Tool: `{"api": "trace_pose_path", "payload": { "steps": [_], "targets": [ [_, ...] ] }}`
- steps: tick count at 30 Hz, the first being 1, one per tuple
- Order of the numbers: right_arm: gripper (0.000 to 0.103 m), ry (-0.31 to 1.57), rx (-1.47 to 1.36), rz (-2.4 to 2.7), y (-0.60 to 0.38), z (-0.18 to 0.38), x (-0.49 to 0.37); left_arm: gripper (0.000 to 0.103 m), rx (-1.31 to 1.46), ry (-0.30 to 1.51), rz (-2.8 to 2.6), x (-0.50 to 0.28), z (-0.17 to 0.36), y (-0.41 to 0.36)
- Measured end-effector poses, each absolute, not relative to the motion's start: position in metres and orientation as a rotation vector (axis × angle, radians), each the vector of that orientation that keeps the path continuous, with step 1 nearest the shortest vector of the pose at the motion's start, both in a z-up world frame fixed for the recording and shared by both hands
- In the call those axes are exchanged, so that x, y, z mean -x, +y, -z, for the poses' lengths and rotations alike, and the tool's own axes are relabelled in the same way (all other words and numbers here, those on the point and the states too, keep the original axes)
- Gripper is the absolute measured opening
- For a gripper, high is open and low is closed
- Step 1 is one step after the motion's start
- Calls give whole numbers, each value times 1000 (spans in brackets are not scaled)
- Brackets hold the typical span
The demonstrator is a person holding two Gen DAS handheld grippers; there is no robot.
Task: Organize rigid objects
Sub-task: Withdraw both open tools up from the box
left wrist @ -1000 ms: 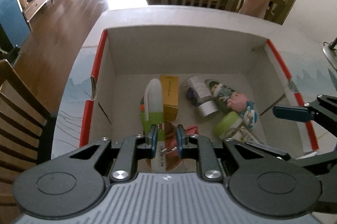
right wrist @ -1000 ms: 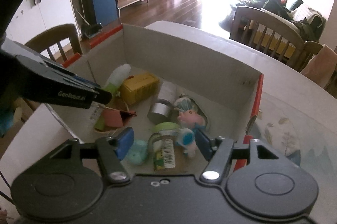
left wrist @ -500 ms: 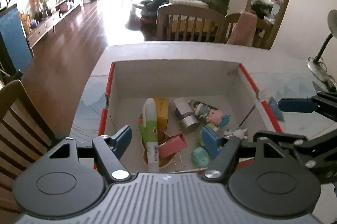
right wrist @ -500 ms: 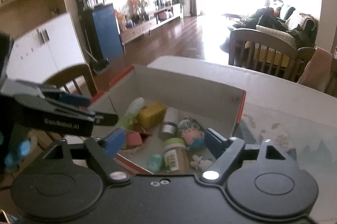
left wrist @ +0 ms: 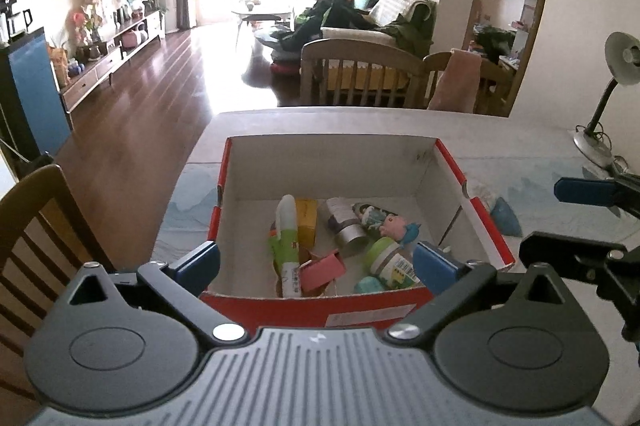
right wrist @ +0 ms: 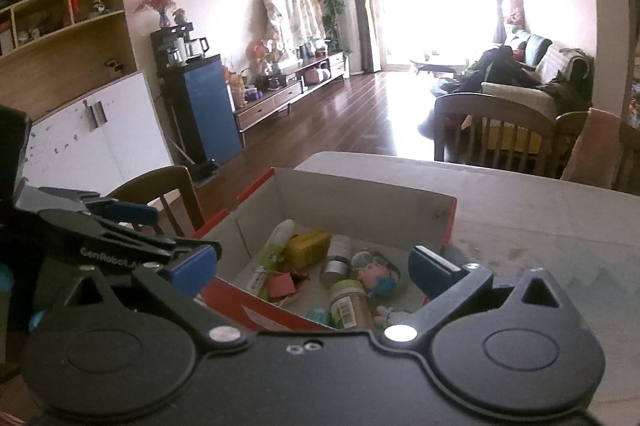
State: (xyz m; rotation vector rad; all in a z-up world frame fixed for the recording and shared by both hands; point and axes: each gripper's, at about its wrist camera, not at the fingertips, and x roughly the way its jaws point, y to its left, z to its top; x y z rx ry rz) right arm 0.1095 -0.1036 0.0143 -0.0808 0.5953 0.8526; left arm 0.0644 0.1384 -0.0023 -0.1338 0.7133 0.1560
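Shoebox (left wrist: 320, 300) holding bottles and figurines; left tongs (left wrist: 316, 262) and right tongs (right wrist: 314, 266), just opening, spread empty. Withdraw clear of the rim.

One red cardboard box with white inside walls (left wrist: 328, 161) is seen, and in it are counted one white-and-green tube (left wrist: 286, 238), one yellow carton (left wrist: 307, 222), one silver can (left wrist: 346, 226), one green-lidded jar (left wrist: 390, 258) and one pink paper box (left wrist: 322, 268).

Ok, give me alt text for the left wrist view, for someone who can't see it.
The left gripper hangs open and empty over a red cardboard box holding a green-and-white tube, yellow carton, jars and toys. The right gripper's blue fingertip shows at the right edge.
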Motion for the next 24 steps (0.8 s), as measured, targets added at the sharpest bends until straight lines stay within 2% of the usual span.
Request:
{"api": "trace_pose_path", "payload": {
  "steps": [24],
  "targets": [
    [103, 631, 44, -808, -121, -3, -98, 103, 110, 666, -123, -43, -3, 108]
  ]
}}
